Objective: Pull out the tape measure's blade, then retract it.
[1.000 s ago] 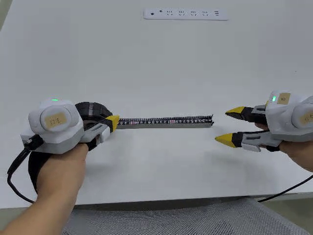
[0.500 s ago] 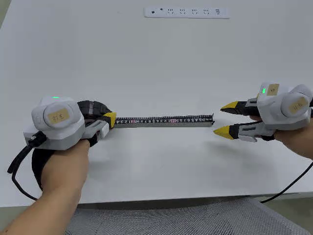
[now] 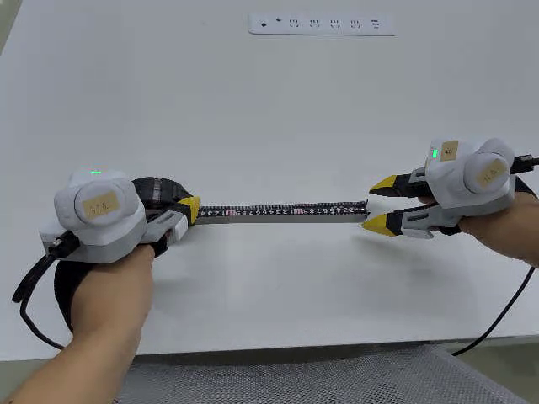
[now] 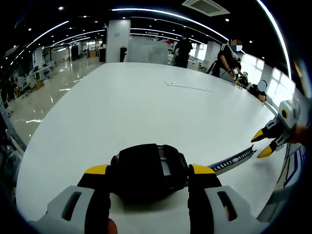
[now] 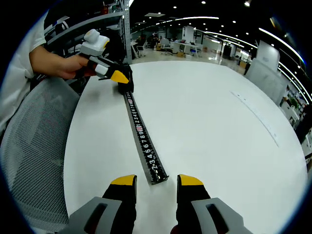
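The desk (image 3: 278,109) is big, white and smooth. A white power strip (image 3: 321,23) lies on it, far behind the tape measure's case (image 3: 160,189). The room is a wide office with long bright lights (image 4: 146,9) on a dark ceiling and a shiny floor (image 4: 44,92). Some people (image 4: 226,56) stand at the far side of the desk from the case. A grey mesh chair (image 5: 34,146) is at the near edge of the desk. The case is black and round, and it sits near that edge. The left gripper (image 4: 149,171) pinches the case, with one yellow tip pressed on each side. The blade (image 3: 282,209) comes straight out of the case. It is long and thin and runs sideways along the desk, away from the case, with its numbers facing up. Its far end points at the right gripper (image 3: 379,203). The right gripper's two yellow tips are spread apart. The far end of the blade sits just between them, and I cannot tell if it touches them.
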Action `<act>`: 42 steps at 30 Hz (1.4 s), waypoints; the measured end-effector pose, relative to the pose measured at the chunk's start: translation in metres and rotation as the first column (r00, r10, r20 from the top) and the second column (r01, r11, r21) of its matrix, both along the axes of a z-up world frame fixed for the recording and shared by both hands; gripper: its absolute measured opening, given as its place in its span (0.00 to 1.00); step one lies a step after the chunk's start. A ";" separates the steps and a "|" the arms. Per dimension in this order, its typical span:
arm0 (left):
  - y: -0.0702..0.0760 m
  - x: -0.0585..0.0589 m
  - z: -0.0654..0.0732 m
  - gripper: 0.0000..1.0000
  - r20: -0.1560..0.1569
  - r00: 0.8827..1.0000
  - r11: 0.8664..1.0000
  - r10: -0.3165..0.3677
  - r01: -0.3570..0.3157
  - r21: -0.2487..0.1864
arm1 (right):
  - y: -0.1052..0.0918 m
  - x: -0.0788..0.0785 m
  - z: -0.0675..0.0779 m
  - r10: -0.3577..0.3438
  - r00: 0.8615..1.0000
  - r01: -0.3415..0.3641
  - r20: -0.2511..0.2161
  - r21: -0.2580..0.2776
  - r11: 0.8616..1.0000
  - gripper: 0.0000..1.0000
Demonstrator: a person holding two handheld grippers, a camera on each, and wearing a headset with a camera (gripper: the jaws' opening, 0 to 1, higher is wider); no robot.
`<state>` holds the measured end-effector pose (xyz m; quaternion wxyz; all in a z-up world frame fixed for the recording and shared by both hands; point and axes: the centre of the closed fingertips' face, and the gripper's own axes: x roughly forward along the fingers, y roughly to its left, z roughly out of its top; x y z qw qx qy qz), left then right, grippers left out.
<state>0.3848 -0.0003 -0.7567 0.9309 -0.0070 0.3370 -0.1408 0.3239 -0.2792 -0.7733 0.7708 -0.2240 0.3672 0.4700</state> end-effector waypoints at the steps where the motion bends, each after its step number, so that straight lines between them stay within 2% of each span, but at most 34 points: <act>1: 0.000 0.000 0.000 0.60 0.000 1.000 1.000 0.000 0.000 0.000 | 0.000 0.000 -0.001 0.007 1.000 -0.007 0.000 -0.005 1.000 0.29; 15: 0.000 0.000 0.000 0.60 0.000 1.000 1.000 0.000 0.000 -0.001 | 0.006 0.004 -0.011 0.061 0.998 -0.062 -0.035 -0.027 0.998 0.26; 22: 0.000 0.001 0.000 0.60 0.000 1.000 1.000 0.003 -0.003 -0.002 | 0.009 0.002 -0.017 0.091 0.995 -0.093 -0.045 -0.040 0.995 0.20; 29: 0.001 0.001 0.000 0.60 0.001 1.000 1.000 0.007 -0.007 -0.004 | 0.008 0.005 -0.016 0.102 0.994 -0.104 -0.037 -0.047 0.993 0.13; 42: 0.001 0.001 0.000 0.60 -0.001 1.000 1.000 0.009 -0.009 -0.006 | 0.008 0.006 -0.017 0.139 0.990 -0.141 -0.036 -0.058 0.988 0.11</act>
